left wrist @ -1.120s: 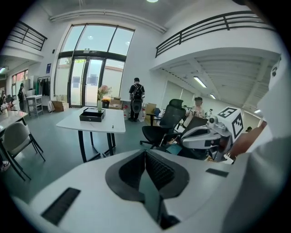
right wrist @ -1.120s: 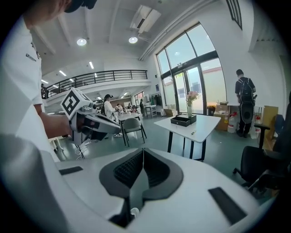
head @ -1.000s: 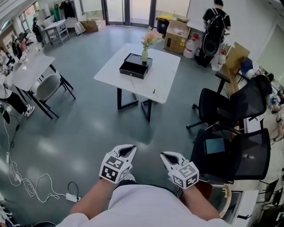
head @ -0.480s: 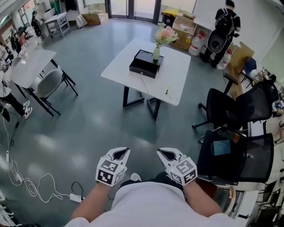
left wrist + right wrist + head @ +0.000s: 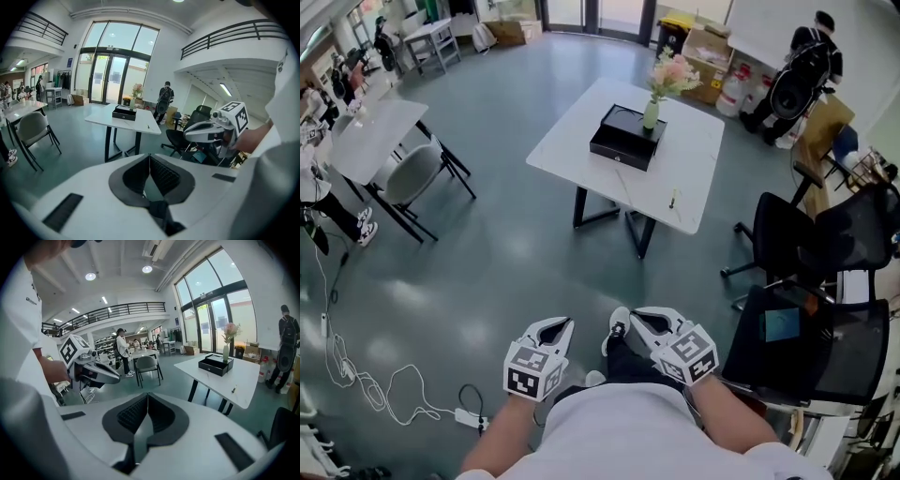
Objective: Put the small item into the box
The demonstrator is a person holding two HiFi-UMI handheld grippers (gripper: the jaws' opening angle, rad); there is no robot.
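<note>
Fingers (image 5: pixel 164 176) on left gripper (image 5: pixel 553 325) and right gripper (image 5: pixel 643 319) are shut together, empty, well away from the worktop (image 5: pixel 686 150), where the small item (image 5: pixel 672 200) lies near its edge, apart from the box (image 5: pixel 626 139).

Glossy grey floor (image 5: pixel 516 253) mirrors the lights beneath a smooth white table (image 5: pixel 694 173), matt black box (image 5: pixel 626 141) and mesh-backed chair (image 5: pixel 848 349)

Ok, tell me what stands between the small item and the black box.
Nothing visible. Only bare white table lies between the small item and the black box; the vase stands at the box's far side, off that path.
</note>
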